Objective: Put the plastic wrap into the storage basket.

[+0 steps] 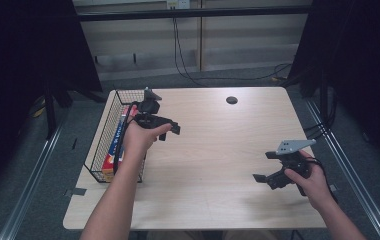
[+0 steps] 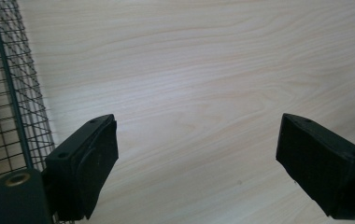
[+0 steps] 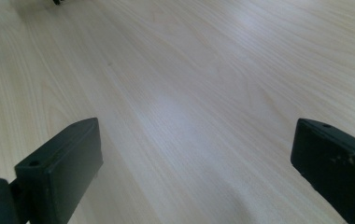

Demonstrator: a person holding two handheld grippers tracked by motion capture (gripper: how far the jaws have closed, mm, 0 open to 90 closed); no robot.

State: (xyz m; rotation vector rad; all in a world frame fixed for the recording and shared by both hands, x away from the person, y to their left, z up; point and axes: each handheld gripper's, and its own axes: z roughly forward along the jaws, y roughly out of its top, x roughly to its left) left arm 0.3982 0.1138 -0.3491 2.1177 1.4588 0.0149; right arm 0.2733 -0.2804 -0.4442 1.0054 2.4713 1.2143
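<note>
A person's left hand holds my left gripper just right of a black wire basket at the table's left edge. Its jaws stand wide open over bare wood, with nothing between them. The basket mesh runs along the left of the left gripper view. Near the table's front right corner, my right gripper is held by the other hand and carries a grey three-cornered plate on top. Its jaws are also open above the empty wooden tabletop.
Colourful flat boxes in red, orange and blue lie inside the basket. A round black cable hole sits at the table's far middle. Dark curtains hang on both sides, and cables trail over the floor behind the table.
</note>
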